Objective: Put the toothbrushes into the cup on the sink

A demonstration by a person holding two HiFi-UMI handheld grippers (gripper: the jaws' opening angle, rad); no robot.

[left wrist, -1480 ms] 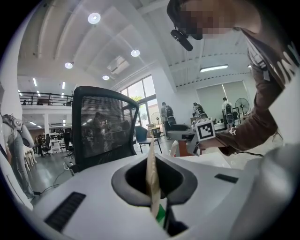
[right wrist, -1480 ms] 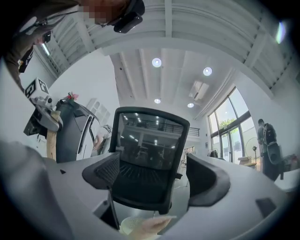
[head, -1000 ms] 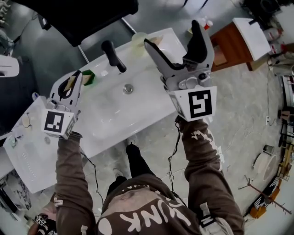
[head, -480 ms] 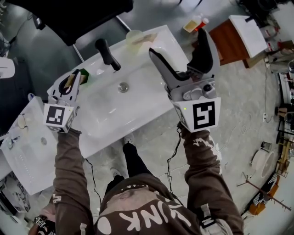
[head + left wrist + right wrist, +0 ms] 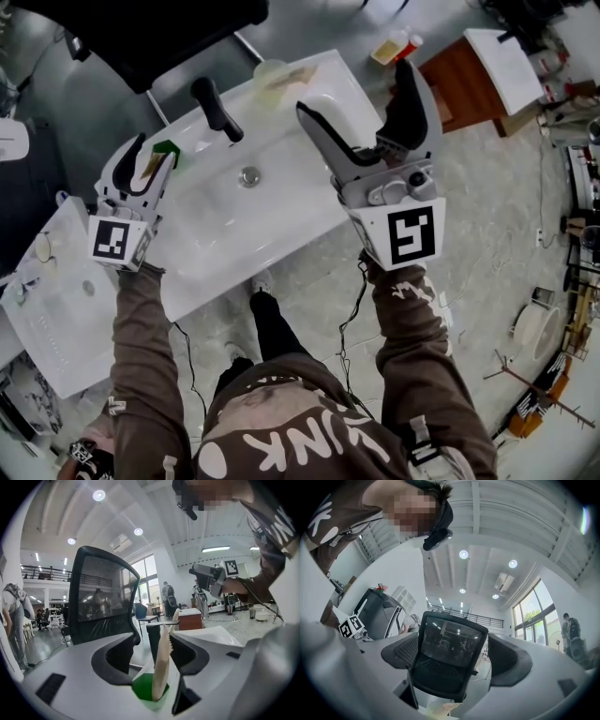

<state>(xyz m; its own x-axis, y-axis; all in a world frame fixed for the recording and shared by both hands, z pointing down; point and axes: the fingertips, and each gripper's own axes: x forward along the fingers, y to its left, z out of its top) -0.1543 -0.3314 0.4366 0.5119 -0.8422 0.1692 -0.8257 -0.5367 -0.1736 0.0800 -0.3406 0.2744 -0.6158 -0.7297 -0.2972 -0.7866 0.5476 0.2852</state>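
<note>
Toothbrush (image 5: pixel 161 662) – a cream-coloured one – is standing nearly upright in a green holder (image 5: pixel 144 689) at the far left corner of the white sink (image 5: pixel 309 202). The left gripper (image 5: pixel 148 159) is hanging right over that corner with its jaws apart, one on each side of the brush. In the left gripper view the handle is leaning close against the right-hand jaw and leaving a clear gap to the other, so nothing is being pinched.

The right gripper (image 5: pixel 354 82) is hovering above the right end of the sink with its jaws spread wide and empty. In the right gripper view only a black office chair (image 5: pixel 447 660) is showing between them, well behind the far edge.

The cup (image 5: pixel 270 77) – pale and see-through – is sitting on the far edge, to the right of the black faucet (image 5: pixel 216 108) and well apart from the holder at the other corner. Something pale is lying at its rim, too small to make out. The drain (image 5: pixel 248 175) is showing in the middle of the basin, between the two grippers.

Brown sleeves (image 5: pixel 141 337) are reaching in over the near edge, one behind each gripper.
</note>
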